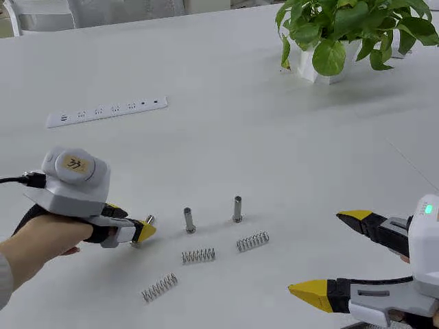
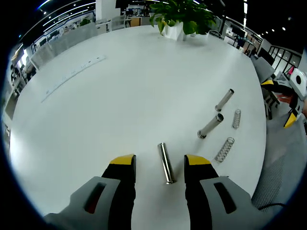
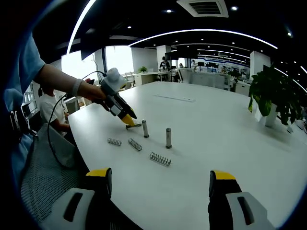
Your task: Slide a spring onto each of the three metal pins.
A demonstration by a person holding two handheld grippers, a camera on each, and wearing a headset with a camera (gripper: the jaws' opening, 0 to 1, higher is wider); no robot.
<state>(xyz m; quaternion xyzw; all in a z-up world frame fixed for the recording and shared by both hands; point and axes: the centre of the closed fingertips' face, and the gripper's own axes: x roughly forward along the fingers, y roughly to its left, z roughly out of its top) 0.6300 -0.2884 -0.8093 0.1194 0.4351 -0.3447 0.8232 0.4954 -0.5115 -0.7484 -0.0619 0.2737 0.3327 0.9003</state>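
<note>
White table (image 1: pixel 274 151): holds all parts.
Right gripper (image 1: pixel 329 252): jaws spread wide, empty, well right of the middle pin (image 1: pixel 188 219).
Left gripper (image 2: pixel 159 160): jaws apart astride the third pin (image 2: pixel 164 158), left of the middle pin; we should pinch low, leaving its top free.
Springs (image 1: pixel 198 256): three loose, just on our side of the middle pin.
</note>
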